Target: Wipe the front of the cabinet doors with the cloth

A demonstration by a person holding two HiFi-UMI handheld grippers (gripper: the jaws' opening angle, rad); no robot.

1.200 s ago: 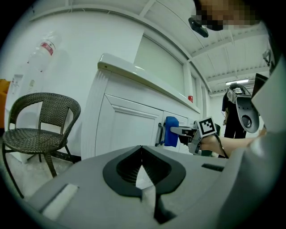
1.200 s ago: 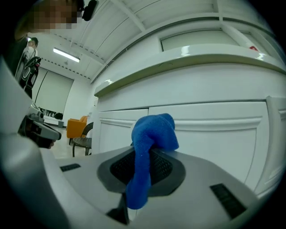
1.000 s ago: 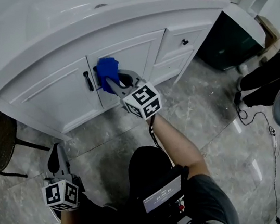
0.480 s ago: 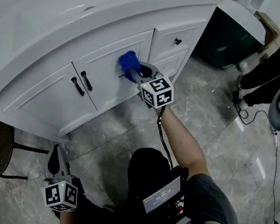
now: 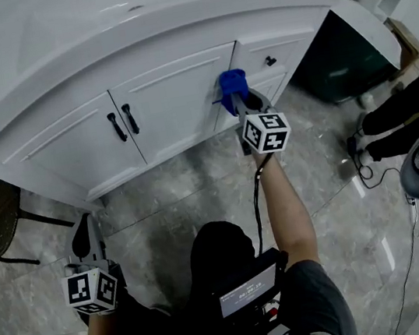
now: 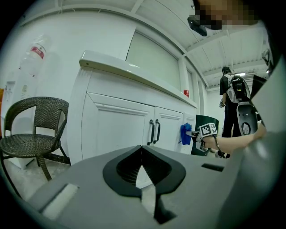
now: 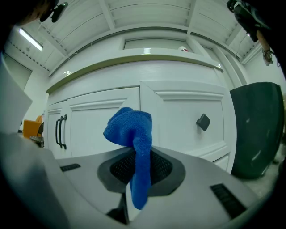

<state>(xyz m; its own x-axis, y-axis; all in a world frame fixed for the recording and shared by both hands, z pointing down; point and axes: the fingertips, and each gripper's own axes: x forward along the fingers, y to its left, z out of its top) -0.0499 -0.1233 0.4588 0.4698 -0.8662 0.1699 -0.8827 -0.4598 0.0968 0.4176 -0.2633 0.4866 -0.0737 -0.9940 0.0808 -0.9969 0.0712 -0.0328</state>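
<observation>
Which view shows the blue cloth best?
Right gripper view: the blue cloth fills the centre, clamped in the right tool. Head view shows it small from above; left gripper view shows a distant blue speck.

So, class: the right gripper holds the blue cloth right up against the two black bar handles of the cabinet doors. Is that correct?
No. The right gripper holds the blue cloth, but not at the black bar handles: it is at the right door's far right edge, beside the drawer with the square knob. The head view shows it.
</observation>
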